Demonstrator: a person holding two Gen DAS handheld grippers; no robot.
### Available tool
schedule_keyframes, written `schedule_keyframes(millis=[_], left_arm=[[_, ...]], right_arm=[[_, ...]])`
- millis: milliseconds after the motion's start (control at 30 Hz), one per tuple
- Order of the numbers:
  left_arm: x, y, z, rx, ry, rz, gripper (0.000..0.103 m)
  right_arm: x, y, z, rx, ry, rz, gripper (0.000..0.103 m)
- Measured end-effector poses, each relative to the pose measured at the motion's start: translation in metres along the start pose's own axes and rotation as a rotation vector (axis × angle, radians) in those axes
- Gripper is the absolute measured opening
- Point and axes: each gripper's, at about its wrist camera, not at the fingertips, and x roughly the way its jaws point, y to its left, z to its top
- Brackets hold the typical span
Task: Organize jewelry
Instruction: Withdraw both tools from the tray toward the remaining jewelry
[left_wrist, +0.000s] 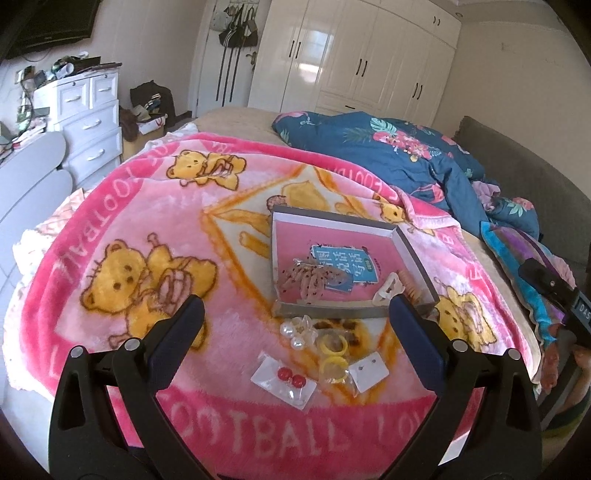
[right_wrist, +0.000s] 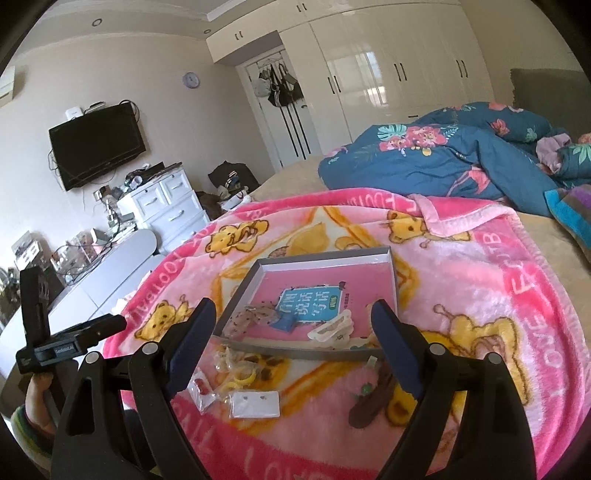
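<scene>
Both grippers, left gripper (left_wrist: 295, 321) and right gripper (right_wrist: 291, 325), hang released and empty. Loose jewelry (left_wrist: 321, 350) lies on the blanket (left_wrist: 110, 206), six o'clock of the tray (left_wrist: 417, 254). Risk: plush pile lets small packets slide from closing fingers.

Soft daylight, wardrobe (left_wrist: 354, 55) glare, fisheye-bent dark corners.

A fleecy pink plush blanket (left_wrist: 122, 236) with a soft, matt nap covers the bed. On it sits a grey cardboard box lid (left_wrist: 417, 254) with a glossy printed pink lining, holding a smooth cream plastic hair claw (left_wrist: 386, 291). Nearby lie lustrous pearl beads (left_wrist: 290, 330) and shiny red stud earrings (left_wrist: 291, 377) on white card in clear film.
</scene>
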Motion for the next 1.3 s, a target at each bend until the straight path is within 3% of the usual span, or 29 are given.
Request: schedule_keyframes(millis=[67,400,1300], left_arm=[[-0.001,0.000,-0.002,0.008,0.003,0.003,0.094],[0.006,0.005,-0.028,0.031,0.067,0.028,0.094],[0.044,0.019,-0.077,0.085,0.234,0.085,0.094]], right_arm=[[-0.004,0.003,-0.004,-0.021,0.002,0.003,0.093],[-0.004,0.007,-0.026,-0.049,0.062,0.007,0.093],[0.049,0.038,-0.085,-0.118,0.284,0.092,0.093]])
